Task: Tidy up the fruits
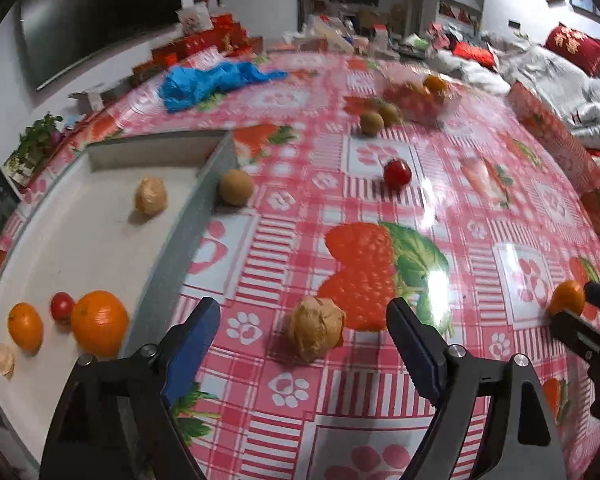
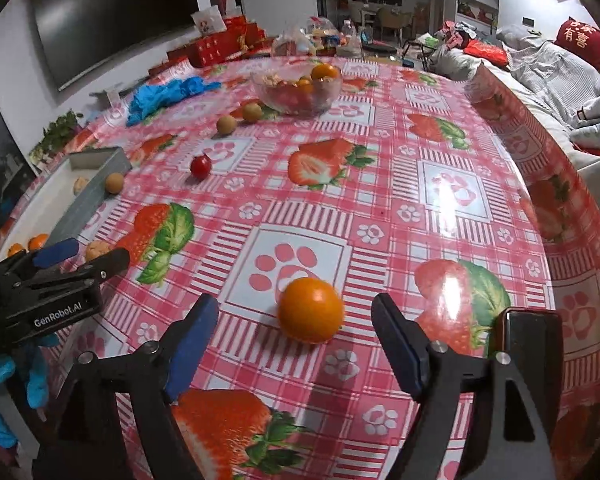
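The left gripper (image 1: pixel 304 332) stands wide open over the table (image 1: pixel 480 216), and a pale brown wrinkled fruit (image 1: pixel 317 327) — maybe a walnut, I cannot say for sure — lies on the cloth between its blue pads, touched by neither. The right gripper (image 2: pixel 296 320) is also open, with a small orange (image 2: pixel 310 309) resting between its fingers, free of both pads.

The white tray (image 1: pixel 100 216) sits at the left side of the table. It already keeps two oranges (image 1: pixel 99 322), a cherry tomato (image 1: pixel 62 307) and another wrinkled fruit (image 1: pixel 151 195). Still loose on the cloth are a round brown fruit (image 1: pixel 236 187) just beside the tray wall, a red tomato (image 1: pixel 397 174), and two more brown fruits (image 1: pixel 371 122) near the glass bowl (image 2: pixel 296 88).

I judge the orange to be light and fairly firm, but round and smooth, so it can roll away on this glossy cloth. The pads should close on its widest part, at opposite sides, gently. The wrinkled fruit looks hard and rough — it should hold well — yet its shape is uneven, so the flattest two sides are the better place. The tomato seems the most delicate one; a soft squeeze only.
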{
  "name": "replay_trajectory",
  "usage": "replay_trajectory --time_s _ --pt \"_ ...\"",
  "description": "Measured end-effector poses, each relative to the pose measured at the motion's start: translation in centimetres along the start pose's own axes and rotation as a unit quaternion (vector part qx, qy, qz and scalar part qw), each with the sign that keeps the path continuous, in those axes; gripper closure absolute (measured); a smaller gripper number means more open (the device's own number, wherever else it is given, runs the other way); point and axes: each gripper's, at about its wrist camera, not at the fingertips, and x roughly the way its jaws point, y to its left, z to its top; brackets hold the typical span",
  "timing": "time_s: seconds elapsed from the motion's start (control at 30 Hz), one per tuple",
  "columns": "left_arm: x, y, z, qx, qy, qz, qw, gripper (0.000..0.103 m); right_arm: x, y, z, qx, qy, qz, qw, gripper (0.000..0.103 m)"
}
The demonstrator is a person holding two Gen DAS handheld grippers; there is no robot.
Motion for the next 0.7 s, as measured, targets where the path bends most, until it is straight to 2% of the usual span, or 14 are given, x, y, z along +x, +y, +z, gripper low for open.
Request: replay_trajectory --time_s 0.17,0.2,0.27,0.37,0.47,0.53,0.7 --pt "0.2 -0.3 -0.3 0.005 -0.009 0.004 0.9999 0.016 0.5 0.0 -0.2 -0.005 0.007 -0.025 1.0 0.021" --pt "0.2 -0.3 -0.3 0.003 -0.008 0.005 1.0 0.009 0.6 0.0 -0.2 -0.005 0.008 -0.031 0.999 0.021" --pt "0.7 -0.6 -0.3 0.008 0.004 -0.002 1.0 0.0 1.1 -0.2 -0.3 -0.001 0.012 -0.041 0.999 0.021" --pt "0.7 -0.4 -0.4 0.001 0.004 -0.008 1.0 0.0 1.5 -0.8 -0.4 0.014 0.014 -0.05 0.999 0.019" --pt "0.7 -0.3 -0.4 0.001 0.004 -0.009 0.9999 0.0 1.8 -1.7 -0.6 0.034 0.013 -0.04 0.999 0.011" --pt "0.6 -0.3 -0.4 0.0 0.004 -0.01 0.9999 0.0 2.1 -1.7 -0.6 0.035 0.015 -0.039 0.998 0.0" --pt "0.7 -0.3 -0.4 0.0 0.004 -0.01 0.9999 0.0 2.6 -1.1 -0.7 0.029 0.009 -0.063 0.998 0.0"
